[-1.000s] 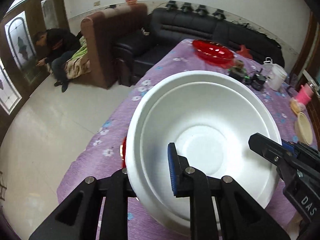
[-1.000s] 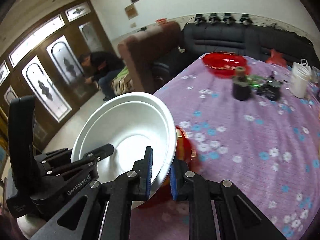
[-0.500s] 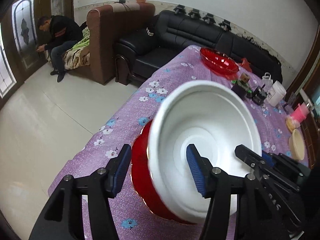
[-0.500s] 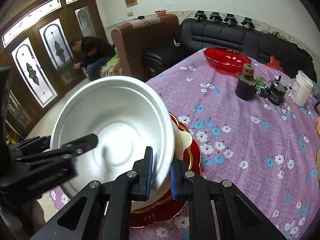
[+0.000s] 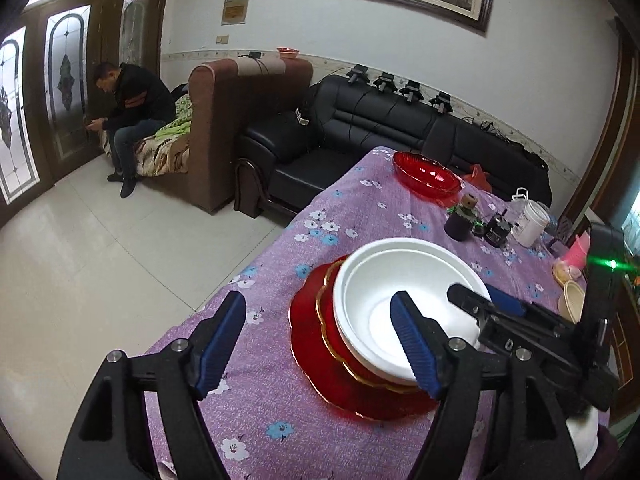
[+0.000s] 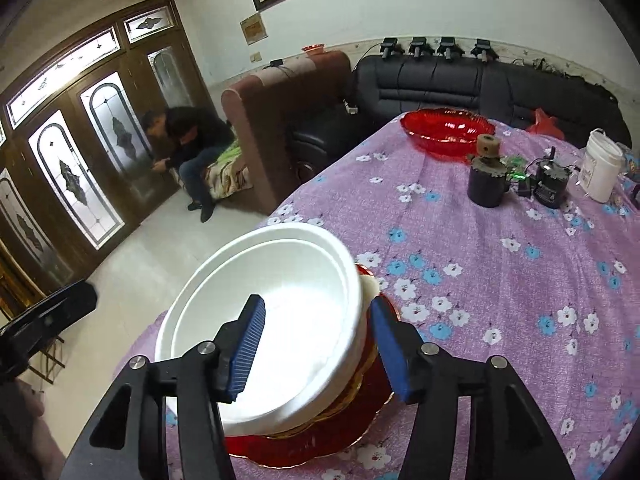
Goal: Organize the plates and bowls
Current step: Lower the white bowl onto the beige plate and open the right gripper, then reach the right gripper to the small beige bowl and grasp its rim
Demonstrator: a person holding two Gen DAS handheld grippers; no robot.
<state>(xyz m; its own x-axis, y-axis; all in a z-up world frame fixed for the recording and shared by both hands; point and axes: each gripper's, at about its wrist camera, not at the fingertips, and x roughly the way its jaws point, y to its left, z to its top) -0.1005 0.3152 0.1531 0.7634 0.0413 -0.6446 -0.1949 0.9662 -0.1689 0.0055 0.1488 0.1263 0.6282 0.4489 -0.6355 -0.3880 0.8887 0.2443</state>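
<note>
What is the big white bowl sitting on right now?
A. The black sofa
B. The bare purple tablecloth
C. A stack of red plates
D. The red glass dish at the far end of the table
C: the white bowl rests on the red plates, whose gold-edged rims show beneath it, and both the left gripper and the right gripper stand open around it.

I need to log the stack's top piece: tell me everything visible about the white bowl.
The white bowl is wide, smooth and matte, foam-like, with a stepped rim and flat base. It is empty and sits upright, slightly off-centre, atop gold-edged red plates on the purple floral tablecloth. The right gripper straddles its rim, open; whether it touches is unclear.
</note>
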